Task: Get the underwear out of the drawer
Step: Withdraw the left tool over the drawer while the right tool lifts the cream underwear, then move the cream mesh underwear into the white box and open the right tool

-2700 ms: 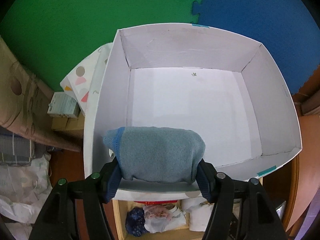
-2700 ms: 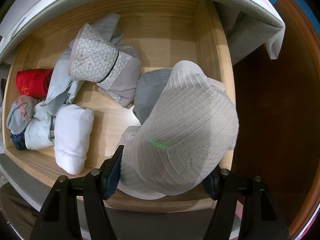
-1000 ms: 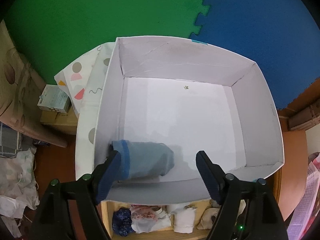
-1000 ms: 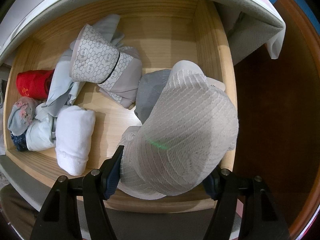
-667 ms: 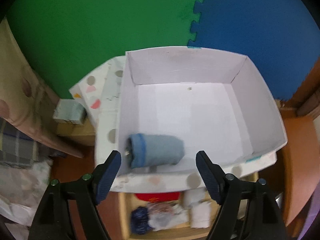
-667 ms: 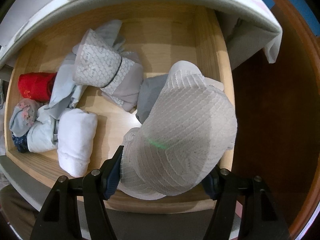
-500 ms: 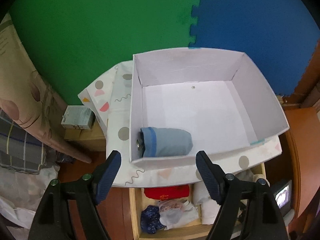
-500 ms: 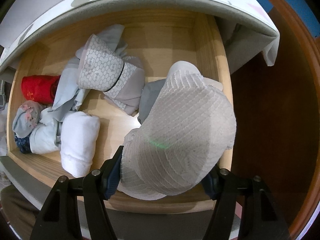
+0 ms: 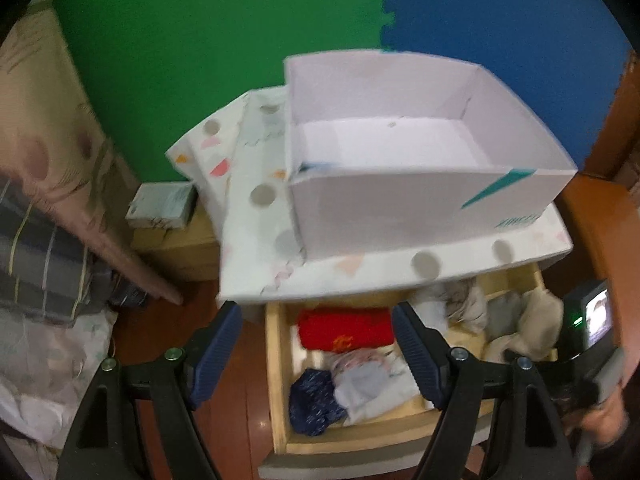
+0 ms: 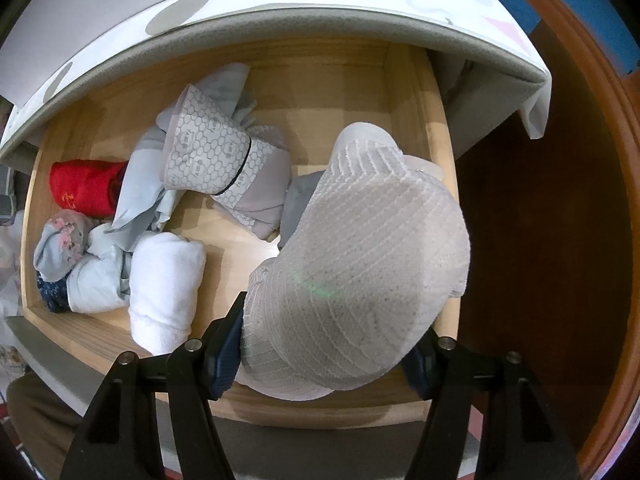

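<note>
Left gripper (image 9: 316,354) fingers spread wide, nothing between them, above left end of open wooden drawer (image 9: 276,364). View motion-blurred. White box (image 9: 400,204) on patterned tabletop (image 9: 256,240) just behind drawer.

Right gripper (image 10: 324,354) points straight down into drawer's right end, fingers clamped on cream ribbed underwear roll (image 10: 360,272). Roll fills gap between pads; whether lifted off drawer floor cannot be told.

Other rolled garments in drawer: red roll (image 10: 86,188) far left, white roll (image 10: 164,280) front, hex-patterned grey piece (image 10: 212,156) centre.
</note>
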Motion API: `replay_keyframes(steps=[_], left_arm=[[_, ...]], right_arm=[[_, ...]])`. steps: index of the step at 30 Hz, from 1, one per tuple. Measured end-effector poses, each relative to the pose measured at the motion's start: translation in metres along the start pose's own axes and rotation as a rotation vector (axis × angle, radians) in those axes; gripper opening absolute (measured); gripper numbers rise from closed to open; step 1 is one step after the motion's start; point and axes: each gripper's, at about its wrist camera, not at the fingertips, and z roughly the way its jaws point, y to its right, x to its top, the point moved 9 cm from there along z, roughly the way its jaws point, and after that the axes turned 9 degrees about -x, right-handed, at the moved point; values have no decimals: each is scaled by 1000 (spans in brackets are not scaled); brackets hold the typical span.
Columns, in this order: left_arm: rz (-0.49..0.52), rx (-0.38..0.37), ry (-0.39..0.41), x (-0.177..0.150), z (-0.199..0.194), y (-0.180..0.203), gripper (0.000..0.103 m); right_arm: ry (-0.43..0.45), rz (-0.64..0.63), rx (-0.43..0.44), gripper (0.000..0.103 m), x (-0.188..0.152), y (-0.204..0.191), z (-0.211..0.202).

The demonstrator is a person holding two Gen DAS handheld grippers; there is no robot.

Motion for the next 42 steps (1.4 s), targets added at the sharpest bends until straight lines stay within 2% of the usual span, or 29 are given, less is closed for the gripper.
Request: replay_keyframes(steps=[7, 13, 20, 24, 33, 37, 42], left_arm=[[-63, 40, 1, -50, 27, -17, 79], [-189, 9, -29, -86, 55, -31, 79], [-233, 27, -25, -106, 65, -37, 79], [-212, 58, -25, -108, 65, -39, 79], [-228, 42, -18, -110, 64, -41, 79], [-252, 22, -7, -110, 63, -44, 79], [-252, 14, -5, -110, 64, -44, 79]], right_arm=[[-1, 24, 17, 60, 9, 5, -19], [10, 38, 31, 59, 11, 11, -34], [49, 15, 24, 59, 17, 11, -69], [88, 0, 22, 59, 24, 13, -96], [197, -29, 39, 59, 47, 20, -172], [258, -35, 55, 59, 68, 17, -211], [349, -32, 49, 59, 113, 11, -256]])
